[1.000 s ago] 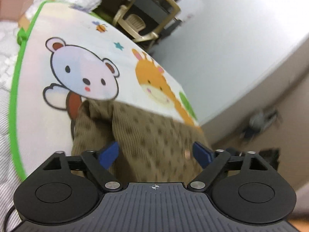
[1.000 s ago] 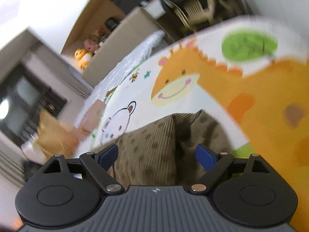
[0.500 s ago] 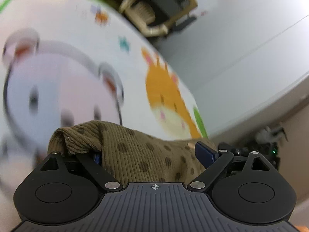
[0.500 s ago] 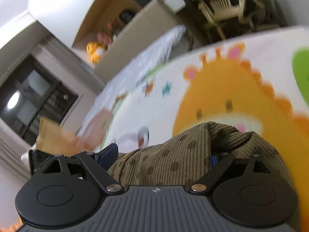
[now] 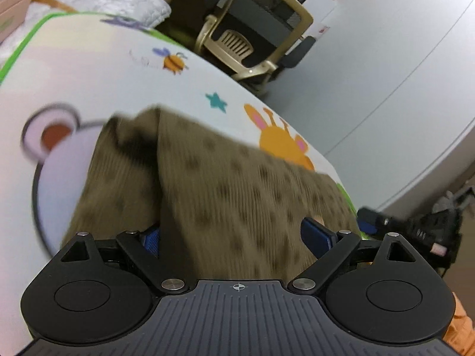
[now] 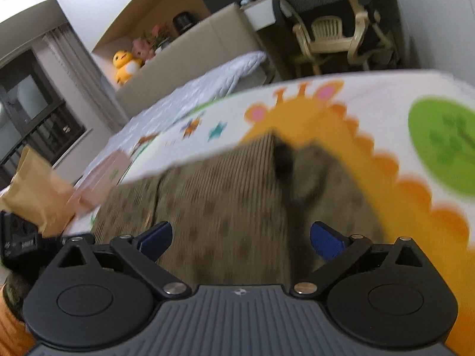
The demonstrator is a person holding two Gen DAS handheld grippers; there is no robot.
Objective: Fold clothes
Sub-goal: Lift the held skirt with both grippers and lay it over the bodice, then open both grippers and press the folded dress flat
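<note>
A brown spotted corduroy garment (image 5: 231,195) lies bunched on a cartoon-animal play mat (image 5: 89,68), directly ahead of both grippers and spread between their fingers. The left gripper (image 5: 231,234) has its fingers wide, cloth lying between but not pinched; the right gripper (image 6: 240,237) has just been opening and stands wide, cloth between its blue pads, unpinched. The garment's length seems to run across both views; the mat's far edge (image 6: 356,74) and a chair (image 6: 329,29) lie beyond, with bare mat around.
</note>
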